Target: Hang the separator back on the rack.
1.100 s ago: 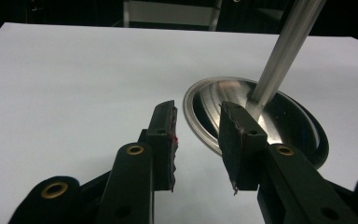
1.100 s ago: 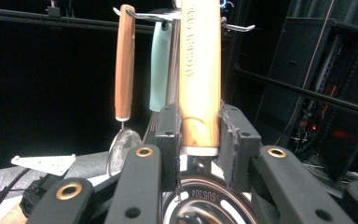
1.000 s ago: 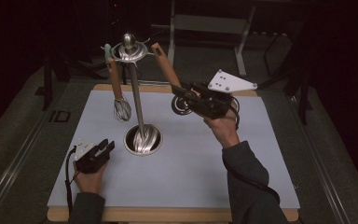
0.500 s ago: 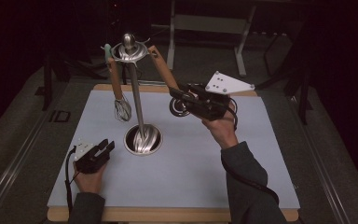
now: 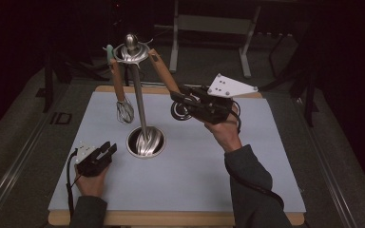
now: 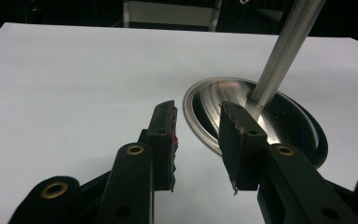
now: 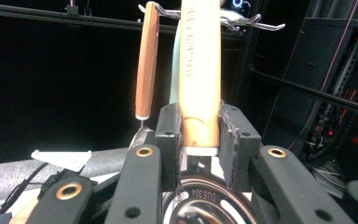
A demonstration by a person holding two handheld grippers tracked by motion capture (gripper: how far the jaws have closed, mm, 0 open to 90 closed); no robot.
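Note:
A metal utensil stand has a round base (image 5: 146, 142) and a tall pole (image 5: 138, 95) topped by a ring of hooks (image 5: 131, 50). A wooden-handled whisk (image 5: 123, 110) hangs from a hook on the left. My right gripper (image 5: 180, 98) is held up off the table, shut on the wooden handle (image 5: 164, 73) of a second utensil. That handle slants up to a hook, and its round metal head (image 5: 179, 110) sits just below the jaws. In the right gripper view both pads press the handle (image 7: 199, 70). My left gripper (image 5: 108, 149) rests open on the mat, left of the base (image 6: 279, 121).
A pale mat (image 5: 195, 180) covers the wooden table. A pale green item (image 7: 175, 70) hangs behind the held handle, beside the whisk handle (image 7: 148, 65). Dark racks and a metal frame (image 5: 209, 28) stand beyond the table's far edge.

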